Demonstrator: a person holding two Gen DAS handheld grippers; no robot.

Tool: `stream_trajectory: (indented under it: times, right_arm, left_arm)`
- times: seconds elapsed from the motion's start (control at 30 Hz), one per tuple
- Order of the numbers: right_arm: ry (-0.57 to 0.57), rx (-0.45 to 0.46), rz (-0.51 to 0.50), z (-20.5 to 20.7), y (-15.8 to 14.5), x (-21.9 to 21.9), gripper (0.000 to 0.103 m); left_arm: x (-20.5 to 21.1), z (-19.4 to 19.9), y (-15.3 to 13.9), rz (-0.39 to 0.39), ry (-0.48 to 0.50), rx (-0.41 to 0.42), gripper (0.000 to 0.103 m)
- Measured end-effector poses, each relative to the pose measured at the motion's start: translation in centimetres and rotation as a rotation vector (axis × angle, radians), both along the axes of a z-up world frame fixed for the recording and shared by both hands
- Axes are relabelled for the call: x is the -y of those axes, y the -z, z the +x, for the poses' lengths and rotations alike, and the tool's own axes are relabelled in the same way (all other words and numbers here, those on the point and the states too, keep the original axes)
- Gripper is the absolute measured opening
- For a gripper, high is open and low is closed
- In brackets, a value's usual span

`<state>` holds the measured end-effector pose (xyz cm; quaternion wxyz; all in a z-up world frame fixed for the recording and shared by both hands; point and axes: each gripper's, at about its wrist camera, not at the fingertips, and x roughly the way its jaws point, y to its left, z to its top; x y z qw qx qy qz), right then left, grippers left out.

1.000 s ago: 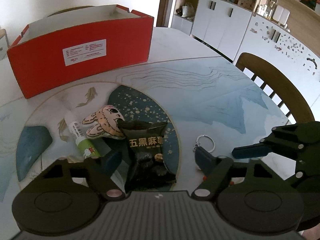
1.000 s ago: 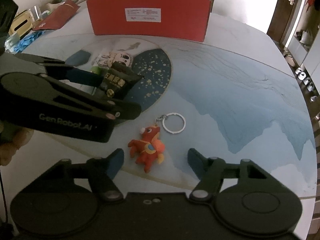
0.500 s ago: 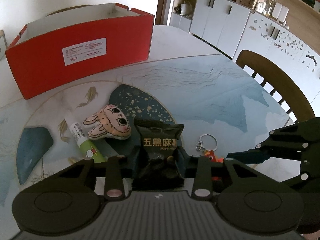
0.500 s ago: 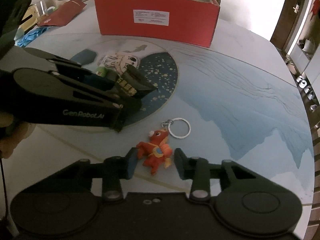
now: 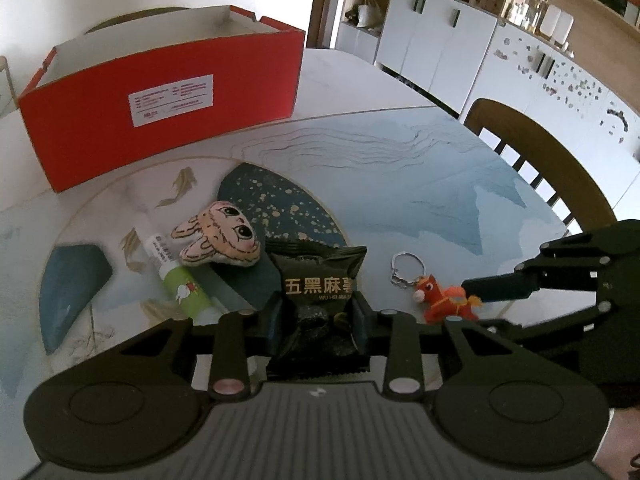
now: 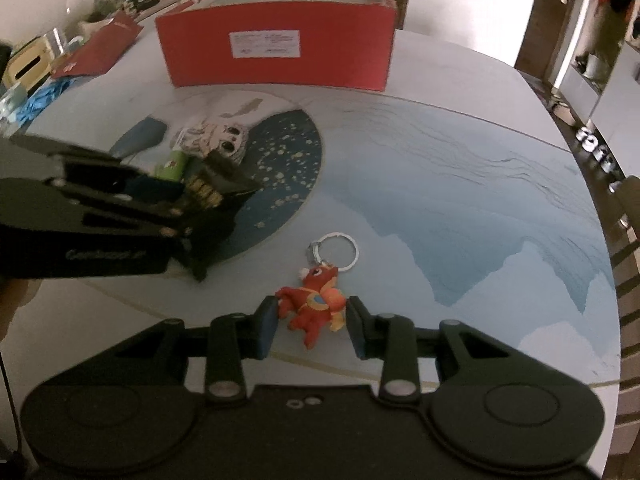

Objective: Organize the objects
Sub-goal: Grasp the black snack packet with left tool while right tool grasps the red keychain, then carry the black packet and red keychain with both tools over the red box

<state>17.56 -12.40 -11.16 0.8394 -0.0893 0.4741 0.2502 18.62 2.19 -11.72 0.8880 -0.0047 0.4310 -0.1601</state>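
Two handheld tools work over a round tabletop (image 5: 400, 168) printed with blue waves and fish. In the left wrist view, the left tool (image 5: 318, 320) sits at the bottom centre, its jaws closing the last little way onto a black snack packet (image 5: 320, 292) with gold lettering; a second ago those jaws stood wide apart on either side of the packet, which lay flat on the dark speckled circle. Now the pads press its sides. Just to the upper left of the packet lie a beige plush rabbit head (image 5: 220, 240) and, beside it, a small green and white tube (image 5: 176, 276). A red cardboard box (image 5: 160, 108), open at the top, stands in the upper left of the frame. In the right wrist view, the right tool (image 6: 312, 324) is at the bottom centre, clamped on a small red toy horse keychain (image 6: 314, 304); its pads touch both flanks of the toy, where a second ago they stood well clear of it. The metal ring (image 6: 338, 250) of the keychain lies on the tabletop just above the toy. A wooden chair (image 5: 540, 160) stands at the right edge of the left view.
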Motion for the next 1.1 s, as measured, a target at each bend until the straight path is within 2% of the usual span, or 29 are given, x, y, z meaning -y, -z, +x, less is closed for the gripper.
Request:
stream_trajectory:
  times: [0.3, 0.7, 0.9, 1.1]
  right_arm:
    - [0.021, 0.009, 0.067, -0.3, -2.3, 0.6, 0.035]
    - [0.037, 0.046, 0.132, 0.2, -6.2, 1.3, 0.035]
    - [0.024, 0.079, 0.152, 1.1, -8.3, 0.5, 0.035]
    - [0.003, 0.128, 0.161, 2.4, -10.4, -0.8, 0.035]
  left_arm:
    - [-1.7, -0.9, -1.7, -0.067, -0.055, -0.028, 0.033]
    - [-3.2, -1.8, -4.8, -0.102, -0.064, -0.001, 0.033]
    - [-4.0, -1.6, -6.0, -0.126, -0.074, -0.010, 0.033]
    - [-5.0, -0.5, -8.5, -0.150, -0.080, 0.029, 0.033]
